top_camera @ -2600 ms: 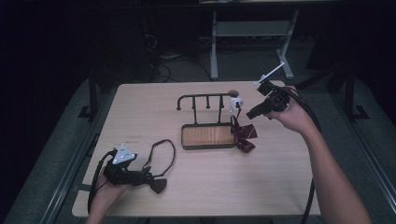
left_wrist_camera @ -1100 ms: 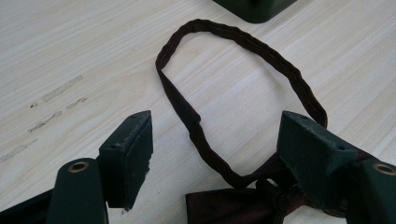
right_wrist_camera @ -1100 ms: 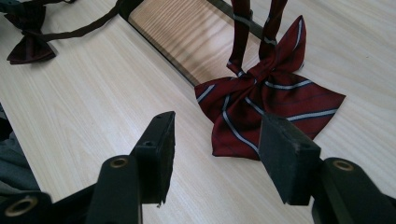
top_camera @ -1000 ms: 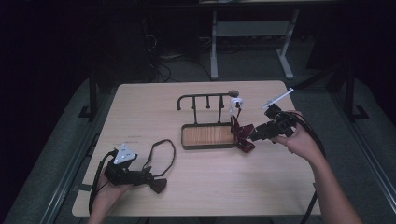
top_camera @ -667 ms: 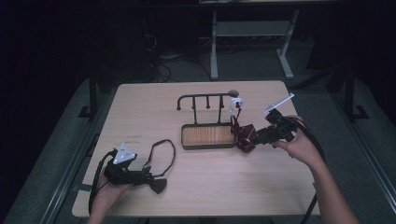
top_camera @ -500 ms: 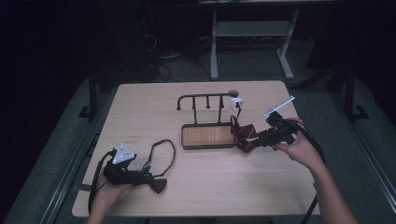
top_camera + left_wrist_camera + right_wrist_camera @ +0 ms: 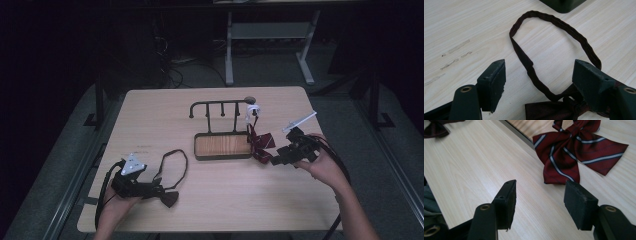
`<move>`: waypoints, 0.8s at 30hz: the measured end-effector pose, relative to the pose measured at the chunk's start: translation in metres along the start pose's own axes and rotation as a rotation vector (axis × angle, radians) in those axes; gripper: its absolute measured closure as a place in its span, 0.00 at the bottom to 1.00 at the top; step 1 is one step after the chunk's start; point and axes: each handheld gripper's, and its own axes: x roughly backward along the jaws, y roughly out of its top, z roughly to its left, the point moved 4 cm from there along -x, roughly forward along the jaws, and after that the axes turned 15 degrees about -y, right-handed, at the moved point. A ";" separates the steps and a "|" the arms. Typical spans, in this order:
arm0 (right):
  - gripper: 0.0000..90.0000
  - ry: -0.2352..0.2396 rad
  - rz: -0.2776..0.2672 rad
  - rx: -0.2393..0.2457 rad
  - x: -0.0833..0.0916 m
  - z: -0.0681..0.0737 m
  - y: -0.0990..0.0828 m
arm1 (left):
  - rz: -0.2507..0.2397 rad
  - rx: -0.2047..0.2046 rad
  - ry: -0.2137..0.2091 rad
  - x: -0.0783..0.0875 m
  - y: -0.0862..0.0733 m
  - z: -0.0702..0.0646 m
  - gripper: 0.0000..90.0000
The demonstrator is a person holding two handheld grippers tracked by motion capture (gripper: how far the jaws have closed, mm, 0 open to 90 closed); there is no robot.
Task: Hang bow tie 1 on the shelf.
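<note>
A red bow tie with pale stripes [image 7: 262, 145] [image 7: 574, 152] lies on the table by the right end of a black hook rack with a wooden base [image 7: 222, 146]. Its strap runs up toward a white piece [image 7: 253, 109] at the rack's right end. My right gripper [image 7: 276, 160] [image 7: 541, 187] stands open just right of the tie, jaws low over the table with bare wood between them. A dark brown bow tie [image 7: 170, 198] [image 7: 549, 110] with a looped strap [image 7: 172, 162] lies at the front left. My left gripper [image 7: 159, 192] [image 7: 540, 72] is open around its knot and strap.
The rack's hook bar [image 7: 220, 105] stands behind the wooden base. The table's front edge [image 7: 210, 231] is close to the left hand. Cables trail from both grippers. In the right gripper view the dark tie [image 7: 435, 127] shows far off at top left.
My right gripper came down from above the rack's right end and moved in toward the red bow tie, low over the table. The left gripper and dark tie stayed put.
</note>
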 end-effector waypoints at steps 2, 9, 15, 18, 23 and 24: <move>0.48 0.004 -0.001 -0.003 0.000 0.000 -0.001 | -0.002 0.000 0.001 0.000 0.000 0.000 0.30; 0.47 0.013 -0.011 -0.008 -0.002 0.004 -0.010 | -0.011 0.007 -0.003 0.000 0.001 -0.001 0.30; 0.47 0.015 -0.014 -0.006 -0.005 0.007 -0.017 | -0.011 0.005 0.000 0.000 0.002 0.000 0.30; 0.47 0.020 -0.016 -0.013 -0.006 0.008 -0.020 | -0.012 0.003 0.000 0.000 0.002 -0.001 0.30; 0.47 0.030 -0.017 -0.034 -0.011 0.009 -0.030 | -0.004 -0.002 -0.001 -0.001 0.003 -0.001 0.30; 0.47 0.030 -0.017 -0.033 -0.012 0.009 -0.032 | -0.001 -0.004 0.000 -0.001 0.003 -0.001 0.30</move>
